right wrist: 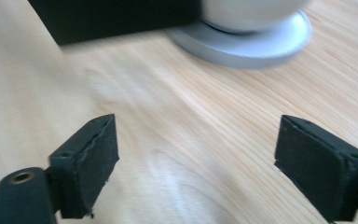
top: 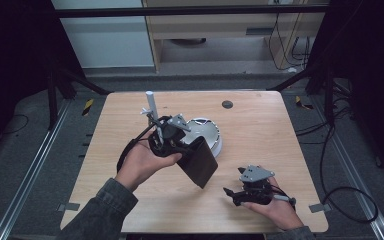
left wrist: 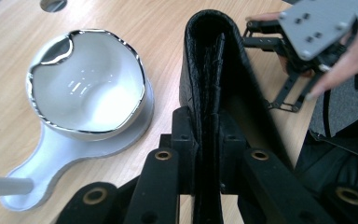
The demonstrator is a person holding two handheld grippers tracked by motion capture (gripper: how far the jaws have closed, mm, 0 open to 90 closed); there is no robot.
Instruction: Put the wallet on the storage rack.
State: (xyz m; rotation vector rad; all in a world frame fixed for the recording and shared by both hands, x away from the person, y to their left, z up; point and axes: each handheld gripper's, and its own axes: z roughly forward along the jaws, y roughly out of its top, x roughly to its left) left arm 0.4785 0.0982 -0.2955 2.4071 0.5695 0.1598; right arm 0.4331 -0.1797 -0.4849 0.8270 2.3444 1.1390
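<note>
My left gripper (top: 182, 148) is shut on a folded black leather wallet (top: 200, 162), holding it by one edge, tilted, above the table's middle. In the left gripper view the wallet (left wrist: 212, 70) stands clamped between the two black jaws. Just beyond it sits a white bowl (top: 205, 131) with a silver rim on a grey paddle-shaped plate (left wrist: 63, 154). My right gripper (top: 230, 194) rests low near the table's front right, open, with bare wood between its pads (right wrist: 91, 158). It also shows at the top right of the left gripper view as the right gripper (left wrist: 284, 70), in a hand.
A wooden table (top: 260, 140) with a small round grommet (top: 227, 104) near its far edge. A white stick-like piece (top: 151, 104) rises behind the left gripper. Metal rails and cables run along the floor on both sides.
</note>
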